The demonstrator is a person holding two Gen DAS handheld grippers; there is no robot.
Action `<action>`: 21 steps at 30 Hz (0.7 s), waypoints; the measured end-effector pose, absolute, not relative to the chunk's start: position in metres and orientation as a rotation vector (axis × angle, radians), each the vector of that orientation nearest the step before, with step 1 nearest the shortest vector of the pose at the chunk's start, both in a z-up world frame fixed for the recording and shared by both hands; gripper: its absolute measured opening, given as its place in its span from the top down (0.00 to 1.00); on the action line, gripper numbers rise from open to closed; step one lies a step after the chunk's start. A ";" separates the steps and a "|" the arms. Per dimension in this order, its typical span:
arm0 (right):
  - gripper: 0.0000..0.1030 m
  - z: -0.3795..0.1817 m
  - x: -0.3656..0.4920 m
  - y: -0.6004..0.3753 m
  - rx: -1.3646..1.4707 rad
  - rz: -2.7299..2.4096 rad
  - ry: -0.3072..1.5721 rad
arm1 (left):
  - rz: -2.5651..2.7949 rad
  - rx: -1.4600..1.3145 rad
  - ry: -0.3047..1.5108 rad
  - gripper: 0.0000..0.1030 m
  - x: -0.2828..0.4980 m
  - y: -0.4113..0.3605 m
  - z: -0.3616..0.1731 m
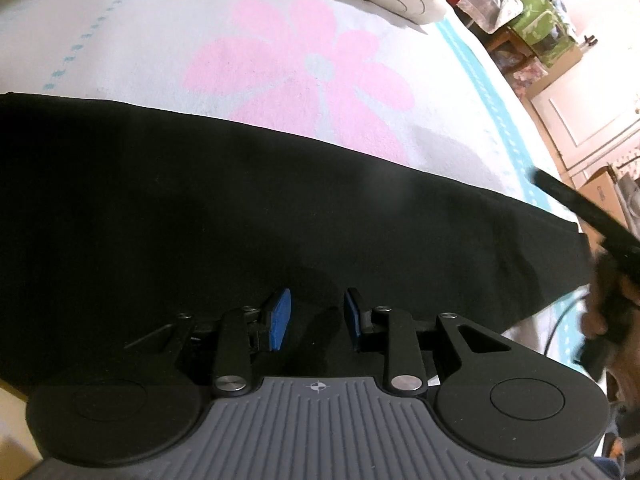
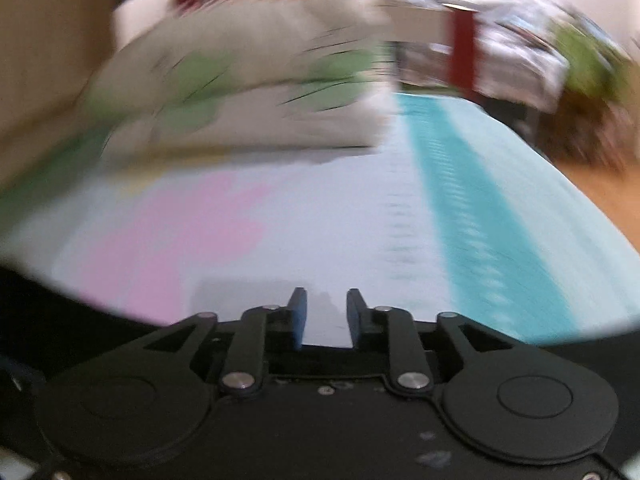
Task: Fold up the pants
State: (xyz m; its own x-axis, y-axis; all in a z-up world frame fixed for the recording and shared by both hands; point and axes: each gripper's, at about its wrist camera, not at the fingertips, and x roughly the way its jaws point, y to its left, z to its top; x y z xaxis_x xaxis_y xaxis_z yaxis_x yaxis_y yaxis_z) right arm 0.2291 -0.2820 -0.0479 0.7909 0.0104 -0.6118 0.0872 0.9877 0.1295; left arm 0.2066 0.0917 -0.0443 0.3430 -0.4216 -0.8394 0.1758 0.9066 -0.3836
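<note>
Black pants [image 1: 200,208] lie flat in a long band across a flowered bedspread [image 1: 132,40]. My left gripper [image 1: 318,308] hovers over their near part, pointing steeply down. Its blue pads [image 1: 280,316] stand a little apart, with only flat black cloth showing in the gap. The right wrist view is smeared by motion. My right gripper [image 2: 326,312] is over the white bedspread [image 2: 360,232], jaws apart with nothing between them. A dark strip of the pants [image 2: 48,308] shows at its lower left. A blurred hand with a dark tool [image 1: 600,280] sits at the pants' right end.
A white pillow with green leaves [image 2: 240,92] lies at the head of the bed. The bedspread's teal border [image 2: 480,220] runs along the bed's right edge, and wooden floor [image 2: 600,184] lies beyond it. Cluttered furniture and boxes [image 1: 540,20] stand past that.
</note>
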 end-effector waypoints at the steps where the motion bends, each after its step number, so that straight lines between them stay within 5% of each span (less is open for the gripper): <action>1: 0.73 -0.043 0.218 -0.300 0.206 -0.082 0.657 | -0.393 -0.234 1.158 0.72 0.207 0.092 -0.044; 11: 0.67 -0.045 0.123 -0.454 0.291 -0.575 0.672 | -0.377 -0.086 1.119 0.72 0.197 0.071 -0.038; 21: 0.65 -0.059 0.142 -0.511 0.347 -0.497 0.738 | -0.381 -0.107 1.114 0.72 0.194 0.075 -0.039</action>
